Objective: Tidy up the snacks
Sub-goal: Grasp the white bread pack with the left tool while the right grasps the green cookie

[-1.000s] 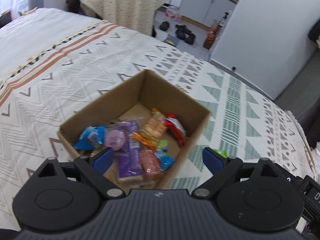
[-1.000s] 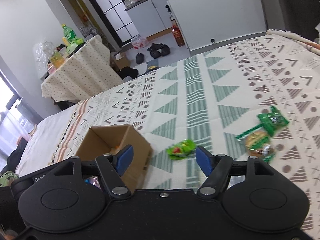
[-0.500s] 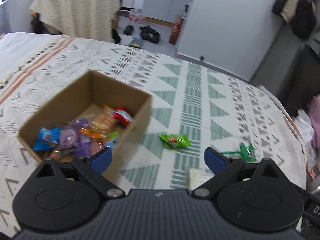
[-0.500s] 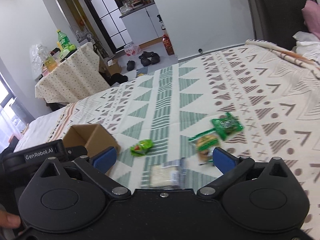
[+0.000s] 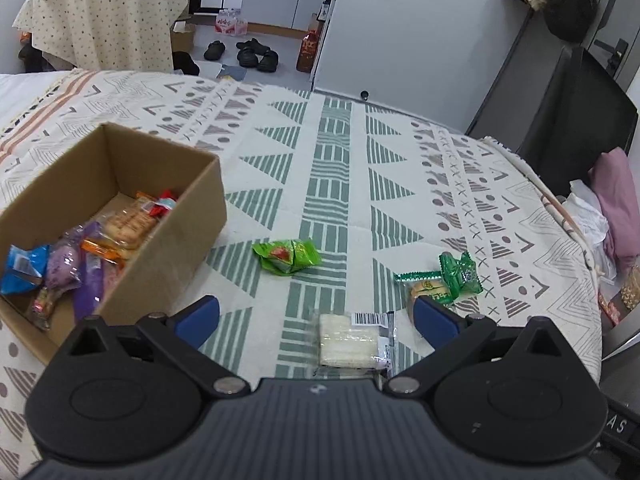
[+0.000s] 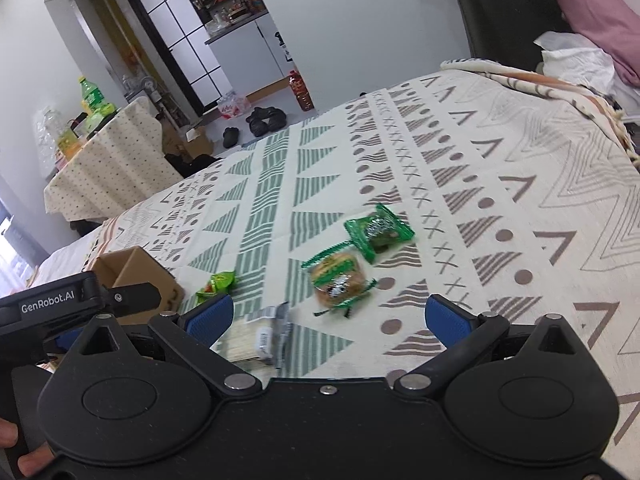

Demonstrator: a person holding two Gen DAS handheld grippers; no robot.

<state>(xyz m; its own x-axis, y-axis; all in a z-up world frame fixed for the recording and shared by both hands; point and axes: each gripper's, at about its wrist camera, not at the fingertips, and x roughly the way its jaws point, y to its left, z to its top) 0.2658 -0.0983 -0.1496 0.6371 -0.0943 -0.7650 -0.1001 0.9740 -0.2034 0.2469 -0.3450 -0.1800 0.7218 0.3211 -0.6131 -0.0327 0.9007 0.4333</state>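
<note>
An open cardboard box sits left on the patterned bedspread and holds several wrapped snacks. Loose on the spread lie a crumpled green packet, a clear pack of white wafers, a green-wrapped round cake and a small green packet. My left gripper is open, hovering with the wafer pack low between its fingers, no pad touching it. My right gripper is open and empty, just short of the cake and the small packet. The wafer pack lies by its left finger.
The bed's edge drops off to the right near a dark headboard, a pink pillow and white cloth. Beyond the foot of the bed are shoes, a bottle and a table under dotted cloth. The left gripper's body sits close on the right gripper's left.
Both views have swung right, away from the box, toward the loose snacks, which now look nearer. The right jaws have spread much wider; the left jaws a little.
</note>
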